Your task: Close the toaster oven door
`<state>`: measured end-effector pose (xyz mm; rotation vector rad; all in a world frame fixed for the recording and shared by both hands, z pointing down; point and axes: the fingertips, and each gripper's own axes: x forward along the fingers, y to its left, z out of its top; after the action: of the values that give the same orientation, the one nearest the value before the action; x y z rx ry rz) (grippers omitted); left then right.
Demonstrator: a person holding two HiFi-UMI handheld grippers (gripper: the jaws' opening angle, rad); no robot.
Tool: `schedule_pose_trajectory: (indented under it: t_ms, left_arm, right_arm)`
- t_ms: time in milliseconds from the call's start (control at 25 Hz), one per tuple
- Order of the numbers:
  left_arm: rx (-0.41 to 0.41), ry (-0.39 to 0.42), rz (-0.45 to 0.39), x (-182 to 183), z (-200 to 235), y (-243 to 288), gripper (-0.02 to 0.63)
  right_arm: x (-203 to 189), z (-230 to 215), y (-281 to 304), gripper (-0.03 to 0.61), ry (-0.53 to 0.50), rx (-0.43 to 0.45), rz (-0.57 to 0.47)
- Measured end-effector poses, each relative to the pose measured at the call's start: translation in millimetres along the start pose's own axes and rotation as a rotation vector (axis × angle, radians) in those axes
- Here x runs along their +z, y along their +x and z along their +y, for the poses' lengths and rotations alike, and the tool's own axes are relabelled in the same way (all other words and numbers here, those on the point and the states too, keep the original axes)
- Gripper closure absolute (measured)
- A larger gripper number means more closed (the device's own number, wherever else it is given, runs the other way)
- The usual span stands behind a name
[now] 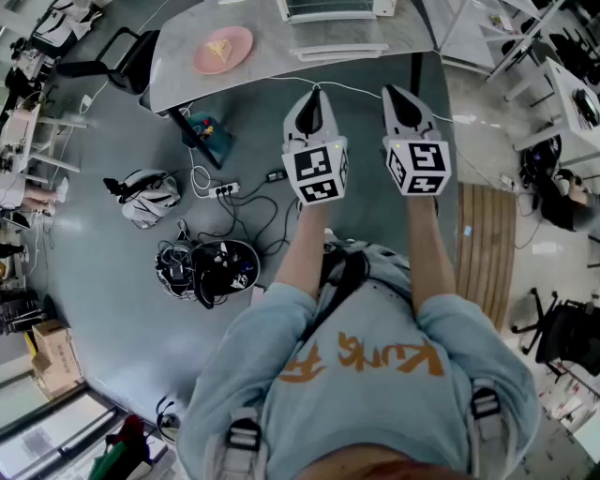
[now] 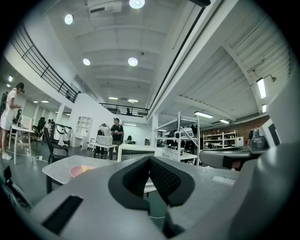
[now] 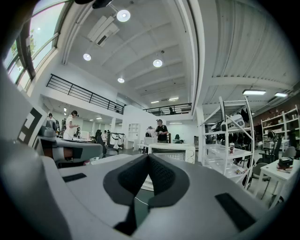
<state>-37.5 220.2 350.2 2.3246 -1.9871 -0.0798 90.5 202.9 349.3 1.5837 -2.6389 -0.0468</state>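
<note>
I hold both tools out in front of me, side by side in the middle of the head view. My left gripper (image 1: pixel 316 91) is fully shut with nothing in it. In the left gripper view its (image 2: pixel 150 161) black, cross-hatched pads (image 2: pixel 164 179) meet at a point inside a smooth grey plastic shell. My right gripper (image 1: pixel 388 90) is shut and empty in the same way, its (image 3: pixel 148 157) textured pads (image 3: pixel 162 176) pressed tip to tip. Each one carries a cube with black-and-white square markers (image 1: pixel 319 172).

The toaster oven (image 1: pixel 328 8) sits on the worktop (image 1: pixel 272 58) at the top edge of the head view, cut off by the frame and well beyond both tips. In the right gripper view the oven (image 3: pixel 171 151) is a white box just above the jaw tips. Its glass front faces me, its long axis runs left to right, and a control panel takes up its right end. I cannot tell how the door stands.

The worktop is pale grey and looks like stone, with rounded corners. A round pink plate (image 1: pixel 223 49) holding a yellowish piece of food sits toward its left end. Below, black cables (image 1: pixel 239 202) loop over the smooth grey floor (image 1: pixel 94 272).
</note>
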Motion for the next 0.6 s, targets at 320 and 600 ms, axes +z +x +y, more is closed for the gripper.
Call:
schedule_pose_trajectory:
  t_ms: [320, 600]
  left_arm:
    - [0.0, 0.006, 0.009, -5, -5, 7, 0.612]
    - [0.009, 0.017, 0.027, -14, -5, 11, 0.612]
  right_arm:
    - [-2, -9, 1, 0.581, 0.026, 0.0, -0.01]
    - [-8, -15, 5, 0.58, 0.028, 0.01, -0.015]
